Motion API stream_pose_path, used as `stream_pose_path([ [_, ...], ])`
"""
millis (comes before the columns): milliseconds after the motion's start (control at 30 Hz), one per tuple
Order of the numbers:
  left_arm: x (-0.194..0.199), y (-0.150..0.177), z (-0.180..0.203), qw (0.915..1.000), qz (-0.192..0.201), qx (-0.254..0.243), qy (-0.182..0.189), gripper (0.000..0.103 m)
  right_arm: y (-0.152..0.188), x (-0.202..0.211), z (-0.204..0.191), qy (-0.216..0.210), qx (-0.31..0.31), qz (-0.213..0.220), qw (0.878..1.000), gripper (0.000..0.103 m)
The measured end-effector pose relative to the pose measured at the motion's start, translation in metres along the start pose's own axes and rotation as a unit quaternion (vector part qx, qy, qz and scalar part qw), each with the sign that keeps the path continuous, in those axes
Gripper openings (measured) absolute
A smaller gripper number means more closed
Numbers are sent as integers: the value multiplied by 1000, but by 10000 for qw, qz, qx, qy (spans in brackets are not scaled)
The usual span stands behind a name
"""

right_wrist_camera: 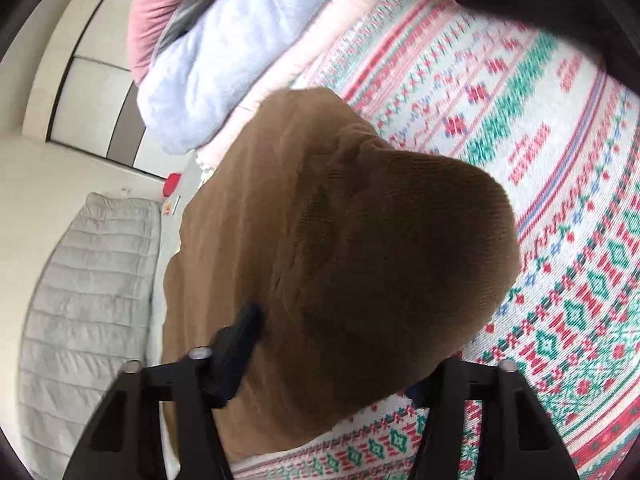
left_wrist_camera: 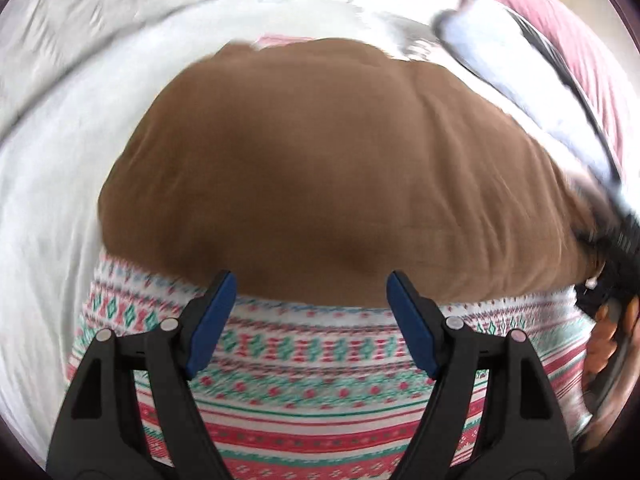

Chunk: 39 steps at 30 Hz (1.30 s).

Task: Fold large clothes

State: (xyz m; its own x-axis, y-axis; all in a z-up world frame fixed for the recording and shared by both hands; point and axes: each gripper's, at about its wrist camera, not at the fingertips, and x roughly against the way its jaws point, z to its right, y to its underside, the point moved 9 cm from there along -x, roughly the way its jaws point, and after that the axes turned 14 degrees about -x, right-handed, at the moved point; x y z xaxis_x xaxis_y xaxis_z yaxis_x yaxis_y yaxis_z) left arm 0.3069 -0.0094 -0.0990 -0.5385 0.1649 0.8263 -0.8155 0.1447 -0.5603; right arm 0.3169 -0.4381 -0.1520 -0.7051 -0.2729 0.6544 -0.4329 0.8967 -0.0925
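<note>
Left gripper (left_wrist_camera: 308, 304) gapes empty; right gripper (right_wrist_camera: 332, 360) seemingly pinches the brown garment (right_wrist_camera: 340, 260); a shallow bite could slip, spoiling the fold.

The brown garment (right_wrist_camera: 340, 260) hides the right gripper's (right_wrist_camera: 332, 344) right finger.

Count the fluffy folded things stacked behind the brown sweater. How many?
3: a light blue blanket in the middle, a pale pink one beneath it touching the brown sweater, and a darker pink one behind. More may be hidden.
</note>
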Motion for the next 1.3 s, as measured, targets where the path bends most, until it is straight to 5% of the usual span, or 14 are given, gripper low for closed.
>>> stream_pose_path([
  [67, 9, 0, -14, 9992, 130, 307, 228, 78, 1, 3, -6, 123, 308, 125, 9994, 34],
  [267, 29, -10, -69, 9952, 339, 814, 424, 78, 7, 12, -33, 864, 1181, 694, 9868, 21],
  [367, 34, -8, -114, 9872, 468, 1459, 449, 78, 22, 32, -89, 1272, 2212, 1579, 9539, 18],
  [433, 39, -7, -148, 9782, 621, 1911, 513, 78, 53, 46, -152, 1395, 3293, 2263, 9060, 17],
  [500, 46, -3, -184, 9670, 779, 2385, 451, 78, 87, 48, -200, 1307, 3991, 2586, 8699, 17],
  [567, 54, 2, -208, 9583, 922, 2674, 408, 78, 149, 40, -254, 1093, 4902, 2785, 8186, 17],
  [633, 56, 4, -218, 9541, 960, 2797, 476, 78, 218, 20, -286, 990, 5894, 2836, 7500, 17],
  [767, 53, 6, -230, 9395, 1067, 3154, 800, 78, 368, -53, -284, 930, 7739, 2649, 5677, 17],
  [900, 49, 14, -238, 9312, 1027, 3377, 909, 78, 445, -133, -222, 1063, 8417, 1506, 5075, 17],
  [967, 45, 14, -240, 9273, 1009, 3472, 969, 78, 453, -149, -205, 1151, 8453, 1512, 4993, 17],
  [1067, 44, 14, -239, 9257, 974, 3491, 1081, 78, 445, -141, -210, 1149, 8191, 1451, 5430, 22],
  [1133, 43, 10, -234, 9283, 967, 3394, 1172, 78, 439, -135, -215, 1146, 8131, 1188, 5582, 27],
  [1233, 40, 7, -224, 9314, 929, 3258, 1330, 78, 444, -116, -227, 851, 8199, 856, 5596, 47],
  [1300, 39, 5, -223, 9292, 939, 3289, 1398, 78, 434, -97, -230, 659, 8253, 1080, 5503, 67],
])
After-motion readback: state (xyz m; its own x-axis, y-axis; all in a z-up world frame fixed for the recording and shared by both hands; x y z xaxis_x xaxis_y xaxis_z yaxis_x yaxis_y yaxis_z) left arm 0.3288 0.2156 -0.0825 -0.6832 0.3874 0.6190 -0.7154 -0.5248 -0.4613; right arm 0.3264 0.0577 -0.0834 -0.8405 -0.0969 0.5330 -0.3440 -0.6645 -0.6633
